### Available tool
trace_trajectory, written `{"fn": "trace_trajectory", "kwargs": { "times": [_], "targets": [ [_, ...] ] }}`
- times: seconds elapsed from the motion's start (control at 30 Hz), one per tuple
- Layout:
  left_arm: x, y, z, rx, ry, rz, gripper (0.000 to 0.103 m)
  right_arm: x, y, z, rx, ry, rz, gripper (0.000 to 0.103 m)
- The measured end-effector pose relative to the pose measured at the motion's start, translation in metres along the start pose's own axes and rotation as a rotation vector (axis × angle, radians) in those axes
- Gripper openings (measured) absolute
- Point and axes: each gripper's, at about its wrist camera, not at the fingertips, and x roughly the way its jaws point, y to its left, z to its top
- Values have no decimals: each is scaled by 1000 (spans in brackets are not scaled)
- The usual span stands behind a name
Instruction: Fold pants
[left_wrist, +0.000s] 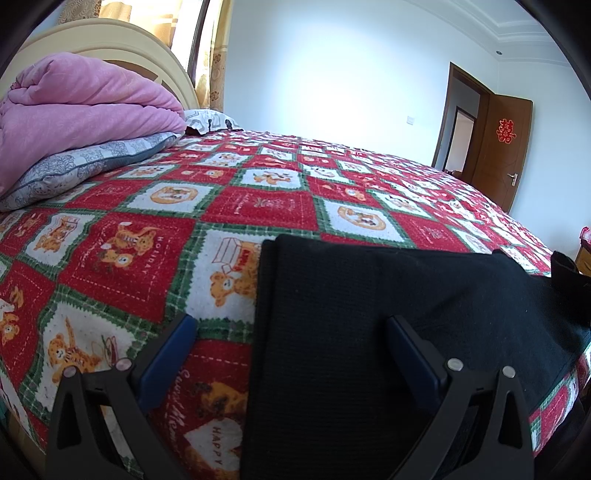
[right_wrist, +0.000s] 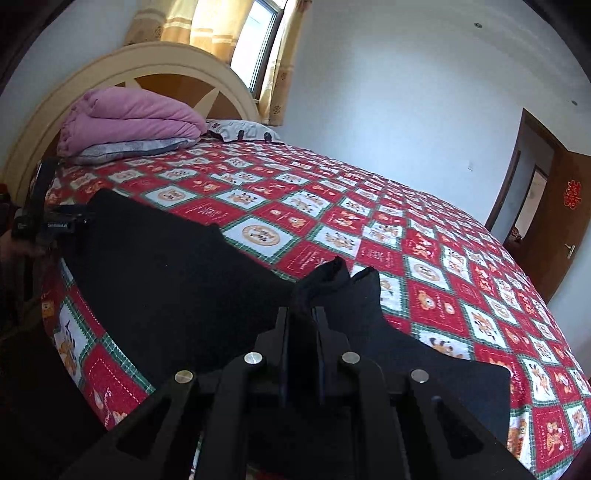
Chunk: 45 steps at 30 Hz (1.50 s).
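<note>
1. A bed (left_wrist: 332, 173) was seen filling most of both views, covered by a red, white and green checked bedspread (right_wrist: 424, 236) printed with cartoon animals.
2. A cream arched headboard (right_wrist: 110, 70) was seen at the far end of the bed, with curtains (right_wrist: 210, 26) and a window behind it.
3. A brown door (left_wrist: 502, 147) bearing a red paper ornament was seen standing open in the far wall.
4. The black pants (left_wrist: 351, 332) were laid on the near part of the bedspread, close to the bed's edge, largely flat; one bunched end was raised off the cover.
5. A folded pink quilt (left_wrist: 74, 107) was stacked on a grey patterned pillow (left_wrist: 81, 166) by the headboard, well apart from the pants.
6. The left gripper (left_wrist: 291, 325) was held wide open just over the pants, its blue-padded fingers (left_wrist: 170, 354) straddling the cloth's left edge, one over the bedspread and one over the black fabric; nothing was gripped.
7. The right gripper (right_wrist: 303, 314) was nearly closed, and a bunched fold of the pants was pinched between its fingers, sticking up beyond the tips.
8. The left gripper was also glimpsed at the left edge of the right wrist view, beside the pants' far end.
</note>
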Motion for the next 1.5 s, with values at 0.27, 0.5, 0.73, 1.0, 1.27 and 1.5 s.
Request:
{"fn": "trace_trajectory", "kwargs": {
  "times": [0.27, 0.5, 0.73, 1.0, 1.27, 1.5],
  "targets": [
    [0, 0, 0, 0, 0, 1, 103, 2, 18, -3, -54, -1, 32, 11],
    [0, 0, 0, 0, -2, 1, 103, 5, 29, -6, -79, 6, 55, 11],
    [0, 0, 0, 0, -2, 0, 103, 13, 44, -8, -114, 11, 72, 11],
    [-1, 0, -1, 0, 0, 0, 103, 32, 43, -21, -103, 117, 101, 14],
    [-4, 15, 13, -31, 14, -4, 103, -11, -1, -16, -22, 119, 98, 26],
    [-4, 20, 11, -53, 13, 1, 103, -31, -85, -34, 207, 147, -18, 33]
  ]
}}
